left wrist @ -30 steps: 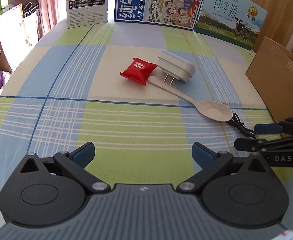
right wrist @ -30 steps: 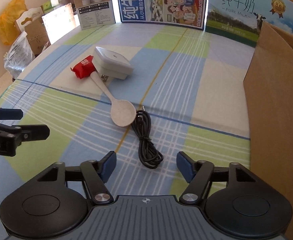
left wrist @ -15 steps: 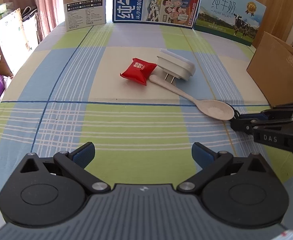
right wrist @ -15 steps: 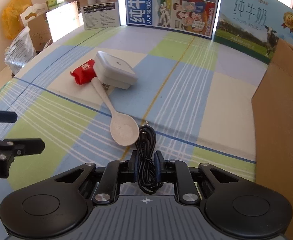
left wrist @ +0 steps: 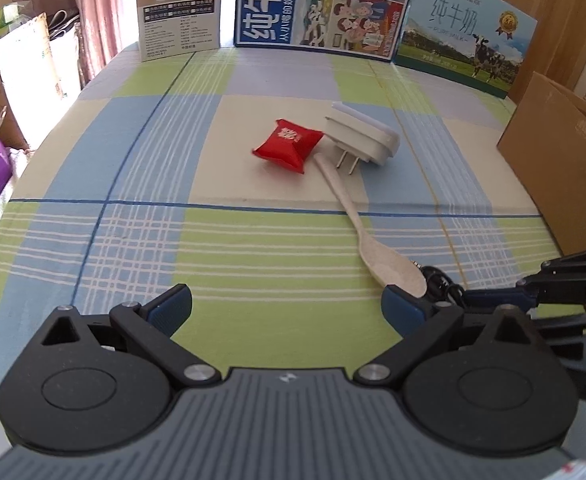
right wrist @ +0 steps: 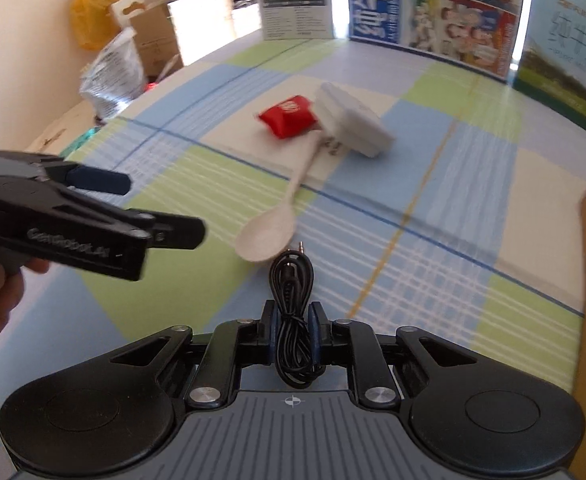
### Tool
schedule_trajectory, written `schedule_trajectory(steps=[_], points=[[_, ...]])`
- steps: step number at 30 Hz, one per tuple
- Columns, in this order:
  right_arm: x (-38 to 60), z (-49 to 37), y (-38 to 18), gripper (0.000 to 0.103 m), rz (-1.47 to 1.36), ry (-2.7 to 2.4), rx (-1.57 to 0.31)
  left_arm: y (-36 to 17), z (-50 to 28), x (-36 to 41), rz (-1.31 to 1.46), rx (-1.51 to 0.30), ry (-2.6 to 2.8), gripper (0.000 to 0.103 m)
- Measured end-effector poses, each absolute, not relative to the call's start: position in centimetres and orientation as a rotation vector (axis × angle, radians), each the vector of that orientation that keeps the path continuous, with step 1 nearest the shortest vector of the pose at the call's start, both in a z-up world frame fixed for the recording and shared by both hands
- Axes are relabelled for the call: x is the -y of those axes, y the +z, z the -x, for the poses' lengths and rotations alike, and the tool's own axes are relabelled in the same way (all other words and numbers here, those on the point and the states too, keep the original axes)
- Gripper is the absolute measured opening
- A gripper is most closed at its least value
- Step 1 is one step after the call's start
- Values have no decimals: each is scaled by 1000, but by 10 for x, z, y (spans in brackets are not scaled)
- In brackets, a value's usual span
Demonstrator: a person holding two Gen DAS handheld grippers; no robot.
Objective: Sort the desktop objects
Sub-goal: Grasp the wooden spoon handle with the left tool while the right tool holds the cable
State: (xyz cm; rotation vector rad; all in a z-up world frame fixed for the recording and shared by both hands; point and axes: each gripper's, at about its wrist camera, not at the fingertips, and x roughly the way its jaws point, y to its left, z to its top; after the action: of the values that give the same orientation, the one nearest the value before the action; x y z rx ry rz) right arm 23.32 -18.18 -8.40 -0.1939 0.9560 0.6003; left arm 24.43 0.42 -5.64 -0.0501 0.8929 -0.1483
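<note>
My right gripper [right wrist: 293, 334] is shut on a coiled black cable [right wrist: 291, 276], whose loop and plug stick out ahead of the pads. In the left wrist view this gripper [left wrist: 493, 300] comes in from the right, with the cable [left wrist: 439, 280] beside a beige spoon [left wrist: 393, 268]. The spoon [right wrist: 267, 236] lies just beyond the cable. A red packet [left wrist: 287, 144] and a white plug adapter [left wrist: 363, 136] lie side by side at the spoon's handle end. My left gripper [left wrist: 287, 304] is open over bare cloth with nothing between its fingers; in the right wrist view this gripper [right wrist: 161, 208] is at the left.
A checked tablecloth [left wrist: 133, 240] covers the table. A brown cardboard box [left wrist: 553, 168] stands along the right side. Printed milk cartons [left wrist: 321, 4] line the back edge. Bags and boxes [right wrist: 133, 52] sit beyond the left edge.
My right gripper closed on the cable and shifted leftward toward the left gripper. The spoon's bowl swung nearer to me. The left gripper stayed put and open.
</note>
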Motion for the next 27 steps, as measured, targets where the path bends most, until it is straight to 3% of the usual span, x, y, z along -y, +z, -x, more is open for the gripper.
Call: schedule_trajectory(steps=[6, 8, 15, 20, 23, 27], points=[[209, -248, -80, 13, 155, 455, -947, -60, -258, 15, 95, -887, -235, 87], [214, -250, -79, 13, 146, 436, -946, -61, -261, 24, 96, -891, -258, 77], [220, -253, -79, 13, 133, 431, -942, -73, -269, 55, -14, -900, -295, 63], [222, -254, -79, 12, 110, 434, -944, -73, -267, 56, -71, -896, -275, 28], [221, -253, -78, 12, 105, 442, -946, -71, -264, 48, -70, -913, -275, 13], [219, -250, -74, 12, 92, 453, -944, -68, -253, 36, -84, -936, -277, 7]])
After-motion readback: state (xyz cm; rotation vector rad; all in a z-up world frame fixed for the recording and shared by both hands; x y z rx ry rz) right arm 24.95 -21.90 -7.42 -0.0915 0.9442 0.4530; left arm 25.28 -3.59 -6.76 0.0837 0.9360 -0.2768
